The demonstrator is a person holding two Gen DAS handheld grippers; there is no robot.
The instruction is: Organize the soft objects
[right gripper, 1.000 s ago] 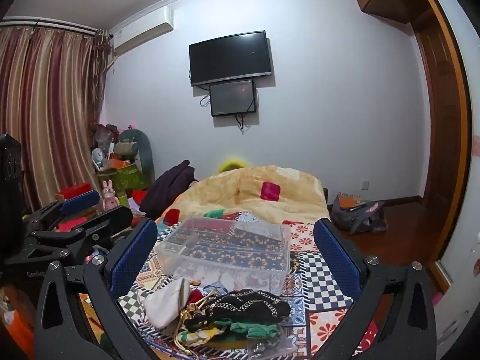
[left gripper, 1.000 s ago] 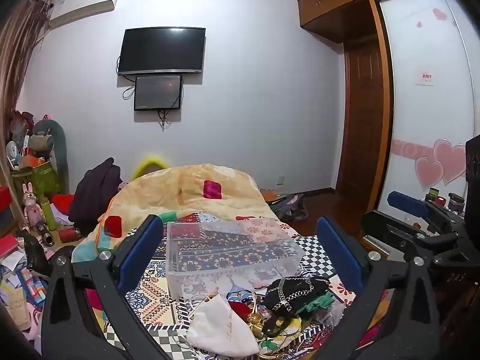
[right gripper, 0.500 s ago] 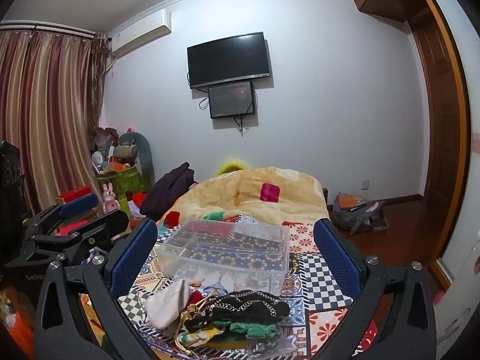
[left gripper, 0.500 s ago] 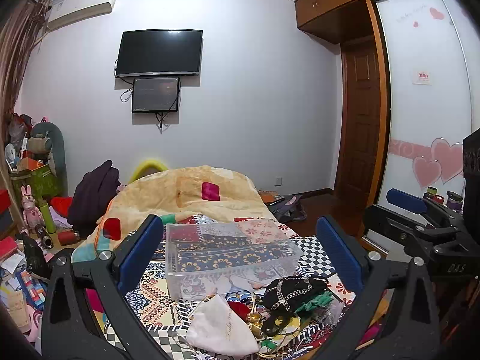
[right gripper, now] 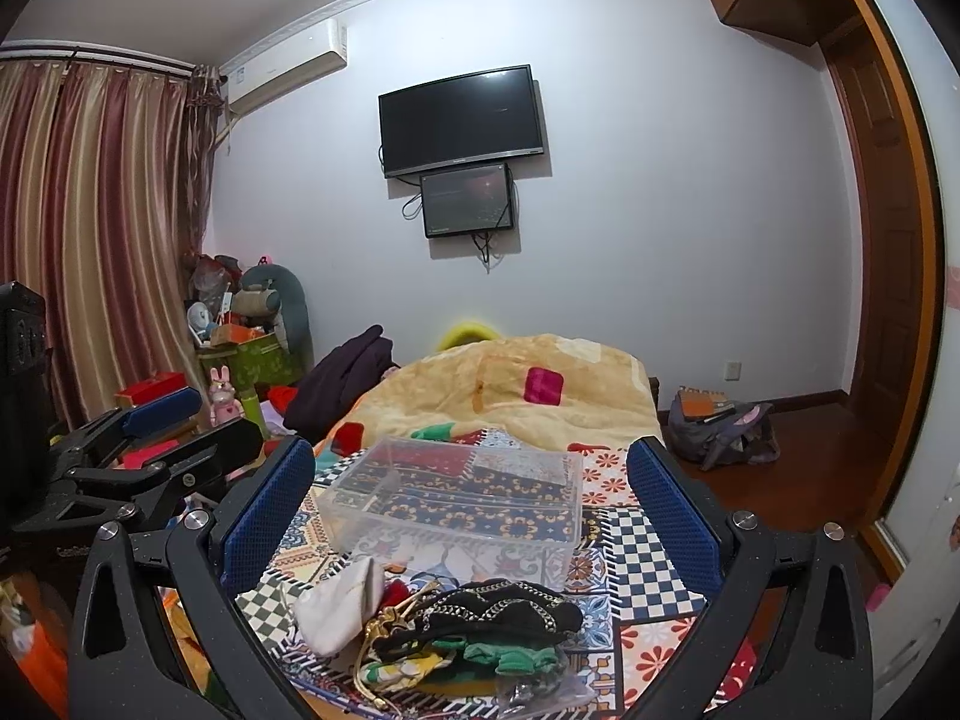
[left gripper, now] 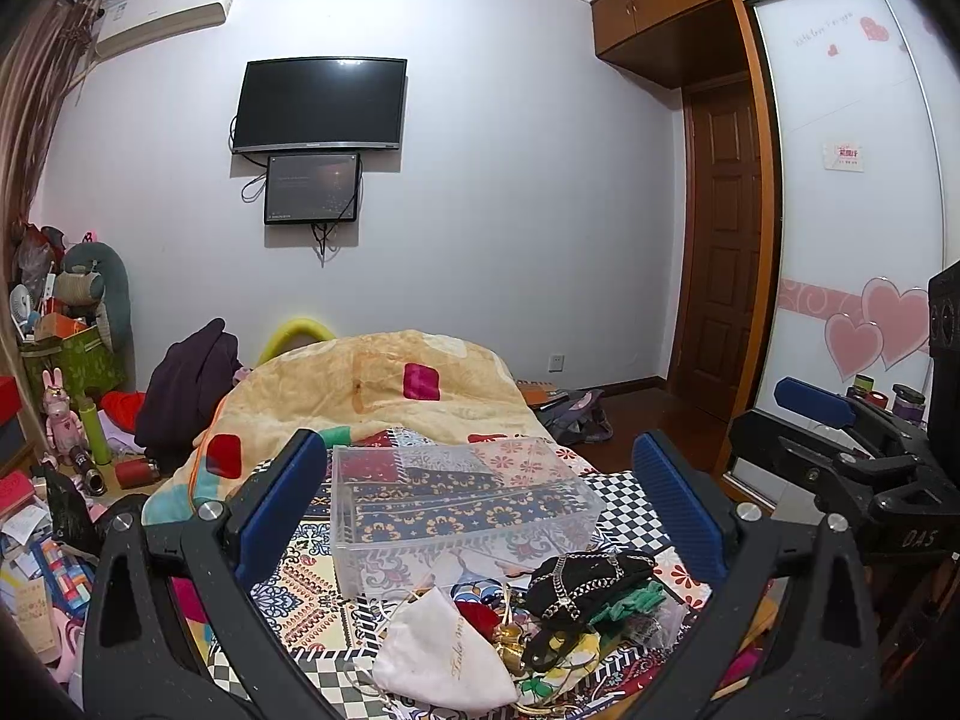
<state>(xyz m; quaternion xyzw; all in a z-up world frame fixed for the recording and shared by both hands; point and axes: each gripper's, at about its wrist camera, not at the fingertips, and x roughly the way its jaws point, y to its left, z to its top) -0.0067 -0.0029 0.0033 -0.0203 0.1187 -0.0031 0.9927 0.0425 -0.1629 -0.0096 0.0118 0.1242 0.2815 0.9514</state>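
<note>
A pile of soft items lies on the patterned bedspread (left gripper: 312, 606) near me: a white cloth pouch (left gripper: 441, 660), a black chained pouch (left gripper: 585, 585), a green scrunchie (left gripper: 630, 600) and a red piece (left gripper: 477, 612). Behind it stands an empty clear plastic box (left gripper: 456, 504). My left gripper (left gripper: 480, 510) is open and empty above the pile. My right gripper (right gripper: 471, 516) is open and empty too. In the right wrist view I see the white pouch (right gripper: 342, 603), black pouch (right gripper: 498, 609), scrunchie (right gripper: 510, 657) and box (right gripper: 456, 498).
A yellow quilt (left gripper: 372, 390) is heaped at the bed's far end. Dark clothes (left gripper: 186, 384) and toys crowd the left floor. A bag (right gripper: 720, 426) lies on the wooden floor at the right. A wardrobe with pink hearts (left gripper: 870, 330) stands at the right.
Both views have tilted up slightly, so the bed and box sit a little lower in frame. Both grippers stay open and nothing on the bed has moved.
</note>
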